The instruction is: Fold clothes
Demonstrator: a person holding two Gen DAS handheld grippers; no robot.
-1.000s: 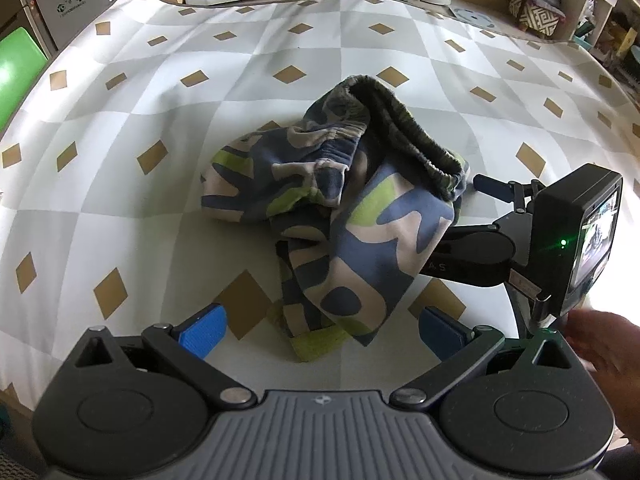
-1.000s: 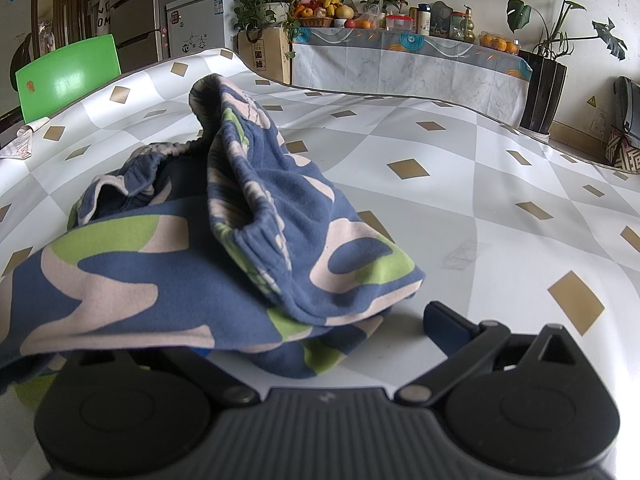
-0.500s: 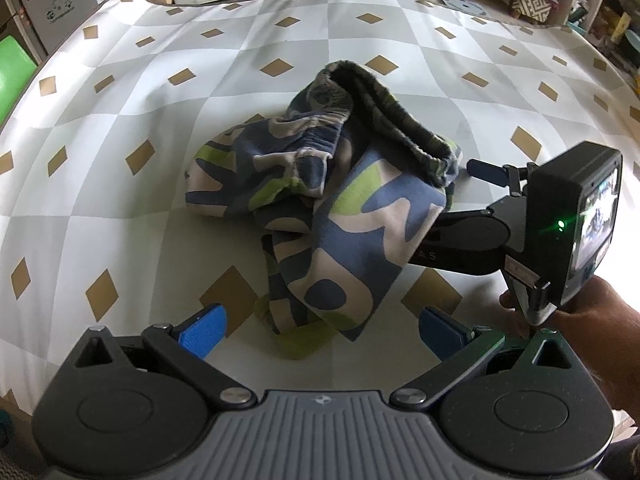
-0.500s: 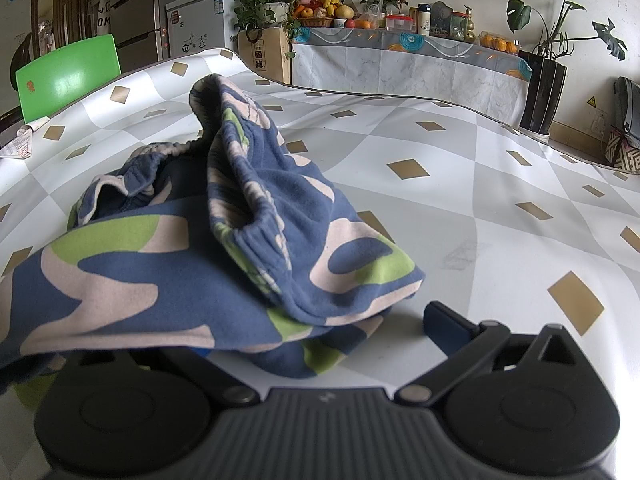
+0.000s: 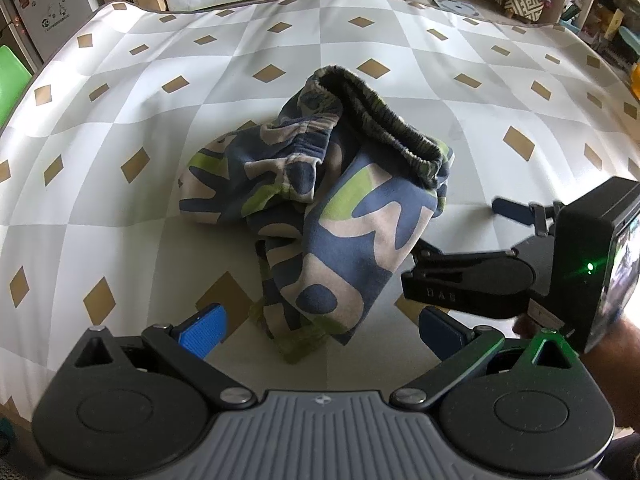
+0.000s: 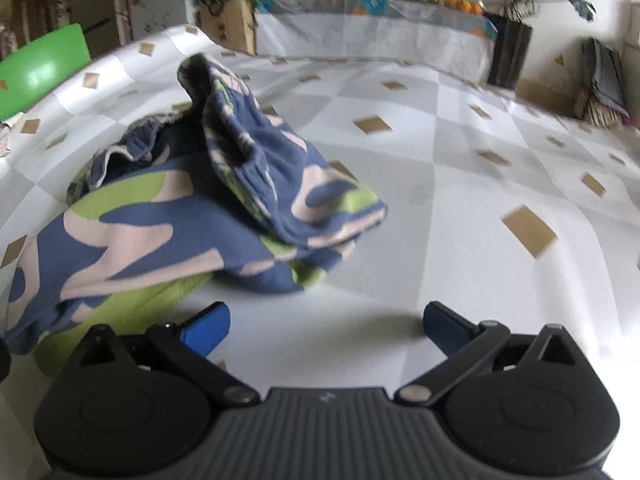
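Since the right gripper (image 6: 326, 326) has slid back off the cloth, the garment (image 5: 320, 216) lies free of both tools in a crumpled heap on the checked tablecloth (image 5: 120, 92), about mid-table. A second ago the near hem was draped over that gripper's left finger, hiding its blue pad; now both pads show, spread wide apart with bare tablecloth between them, and the hem sits just beyond the left one. The blur in the right wrist view suggests the tool is in motion. For the task this reads as a release or a regrip, not a fold: the piece is still bunched, its elastic waistband (image 5: 384, 124) standing up at the far side, and nothing has been flattened.

Going left to right in the left wrist view: the left gripper (image 5: 320, 330) hangs above the near edge of the heap, jaws apart and empty, as before, though it has risen a little and takes in more table. The heap itself has not shifted. At the right, the other tool's body (image 5: 472, 284) now sits clear of the cloth's right edge, with a hand (image 5: 616, 332) behind it.
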